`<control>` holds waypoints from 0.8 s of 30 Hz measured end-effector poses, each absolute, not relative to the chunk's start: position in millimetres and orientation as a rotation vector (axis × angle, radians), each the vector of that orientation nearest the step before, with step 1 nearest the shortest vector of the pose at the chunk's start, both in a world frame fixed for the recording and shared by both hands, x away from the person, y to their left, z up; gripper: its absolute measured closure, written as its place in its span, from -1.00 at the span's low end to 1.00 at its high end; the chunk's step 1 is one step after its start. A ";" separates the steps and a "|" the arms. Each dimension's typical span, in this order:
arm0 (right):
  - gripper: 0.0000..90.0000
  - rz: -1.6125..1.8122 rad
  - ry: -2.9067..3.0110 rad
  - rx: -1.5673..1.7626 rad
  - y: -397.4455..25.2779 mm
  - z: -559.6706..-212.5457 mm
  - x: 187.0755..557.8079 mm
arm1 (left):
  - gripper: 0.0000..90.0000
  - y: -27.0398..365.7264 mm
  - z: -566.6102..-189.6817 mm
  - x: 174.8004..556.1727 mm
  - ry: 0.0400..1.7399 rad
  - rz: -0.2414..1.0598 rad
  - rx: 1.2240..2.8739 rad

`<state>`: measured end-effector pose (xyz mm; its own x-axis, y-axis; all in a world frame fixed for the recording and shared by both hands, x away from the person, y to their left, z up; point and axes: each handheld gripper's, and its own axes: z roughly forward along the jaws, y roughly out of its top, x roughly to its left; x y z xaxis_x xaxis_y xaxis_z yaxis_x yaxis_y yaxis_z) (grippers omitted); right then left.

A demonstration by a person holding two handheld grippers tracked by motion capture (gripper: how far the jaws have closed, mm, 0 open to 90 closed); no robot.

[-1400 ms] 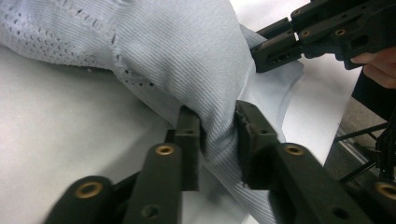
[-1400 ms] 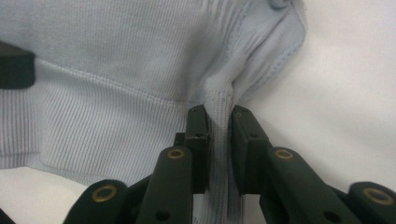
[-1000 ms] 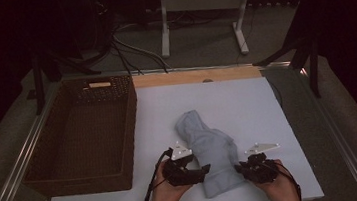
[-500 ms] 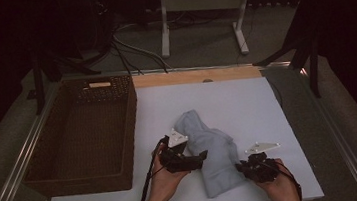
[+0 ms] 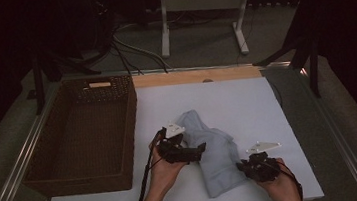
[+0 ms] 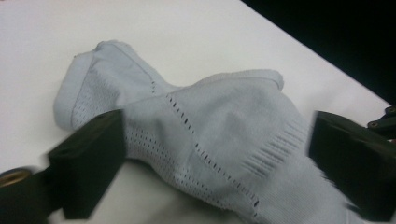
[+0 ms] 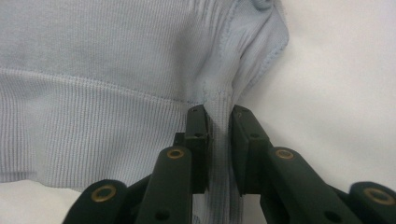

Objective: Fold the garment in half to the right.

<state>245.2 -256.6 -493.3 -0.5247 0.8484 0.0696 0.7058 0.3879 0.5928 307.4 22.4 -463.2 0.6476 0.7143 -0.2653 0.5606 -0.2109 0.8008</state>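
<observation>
A dim room surrounds a white table (image 5: 246, 98), with cables and a metal stand on the dark floor beyond it. A brown woven basket (image 5: 82, 135) sits at the left of the table, its inside in shadow. A pale blue knitted garment (image 5: 212, 152), perhaps a sock or small sweater, lies crumpled on the white surface near the front edge, to the right of the basket and apart from it.

The left gripper (image 5: 192, 153) hovers over the garment's middle with its jaws spread wide on either side of the cloth, gripping nothing. The right gripper (image 5: 253, 165) sits at the garment's lower right edge. In the right gripper view, its jaws are pinching a narrow fold of ribbed hem (image 7: 219, 116) between them.

Several things could go wrong from here. The right gripper's hold is on a thin ridge of cloth, so a pull may let the knit slide out. If the left gripper closes where it is, it may catch several layers at once and bunch the garment rather than spread it. A lift from one corner alone would likely let the rest drag and twist along the table.

Some things are hard to make out. The garment's folds hide its true shape and any layers underneath. The left gripper view is blurred at its jaws. The hands cover much of both grippers in the high view.
</observation>
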 end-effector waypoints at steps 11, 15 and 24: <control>0.74 0.839 2.395 1.374 -260.0 -492.1 245.9 | -0.90 24.4 -461.5 323.2 0.982 0.236 1.908; 0.74 0.830 2.394 1.365 -260.0 -491.9 245.7 | -0.90 26.1 -460.6 330.7 0.988 0.250 1.913; 0.74 0.836 2.397 1.366 -261.3 -491.6 246.1 | -0.89 25.5 -461.3 345.7 0.985 0.269 1.946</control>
<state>246.1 -261.3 -491.6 -0.5250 0.8491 0.0576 0.7007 0.3928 0.5955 345.7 25.5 -461.3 0.6574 0.7289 -0.1910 0.5307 -0.2680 0.8040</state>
